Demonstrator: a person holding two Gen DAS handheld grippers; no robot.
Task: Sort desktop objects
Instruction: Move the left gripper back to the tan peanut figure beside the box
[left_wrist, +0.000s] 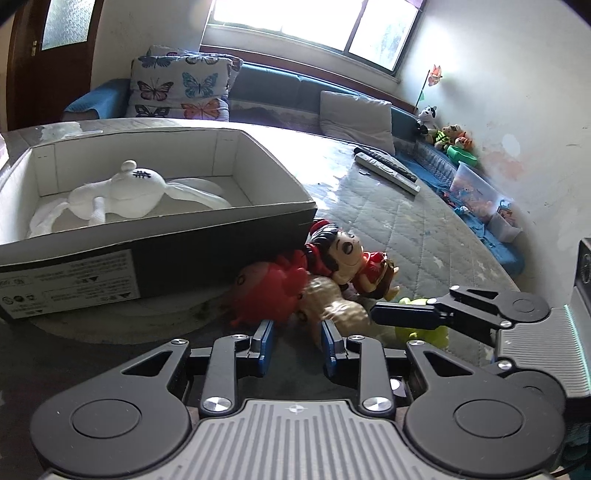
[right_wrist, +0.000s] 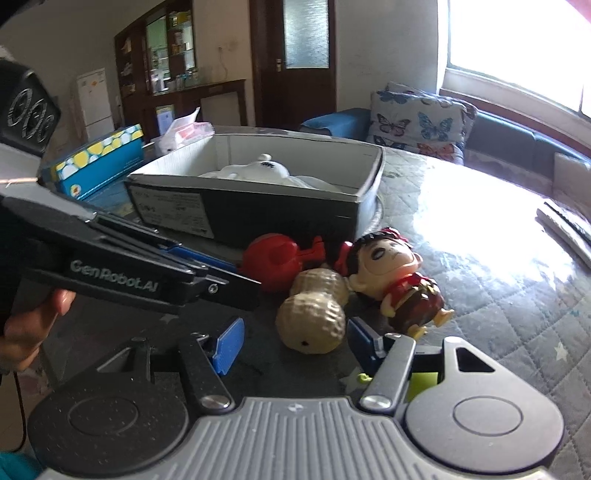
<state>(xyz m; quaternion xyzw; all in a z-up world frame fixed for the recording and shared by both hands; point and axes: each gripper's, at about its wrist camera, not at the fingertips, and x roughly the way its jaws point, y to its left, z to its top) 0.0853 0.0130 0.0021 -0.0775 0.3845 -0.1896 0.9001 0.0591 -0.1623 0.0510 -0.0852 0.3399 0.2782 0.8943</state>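
An open cardboard box (left_wrist: 155, 254) (right_wrist: 258, 206) holds a white plush rabbit (left_wrist: 122, 192) (right_wrist: 255, 171). In front of it lie a red crab toy (left_wrist: 269, 288) (right_wrist: 275, 258), a tan peanut toy (left_wrist: 332, 306) (right_wrist: 314, 317) and a doll in a red dress (left_wrist: 351, 262) (right_wrist: 395, 280). My left gripper (left_wrist: 297, 343) is open, its tips just short of the crab and peanut. My right gripper (right_wrist: 291, 343) is open, its jaws on either side of the peanut's near end. A lime-green toy (left_wrist: 424, 328) (right_wrist: 424, 382) lies under the right gripper.
The toys sit on a quilted grey table cover (left_wrist: 406, 229) (right_wrist: 498, 258). Remote controls (left_wrist: 388, 168) lie at the far right. A blue tissue box (right_wrist: 99, 162) stands left of the cardboard box. A sofa with a butterfly cushion (left_wrist: 181, 88) is behind.
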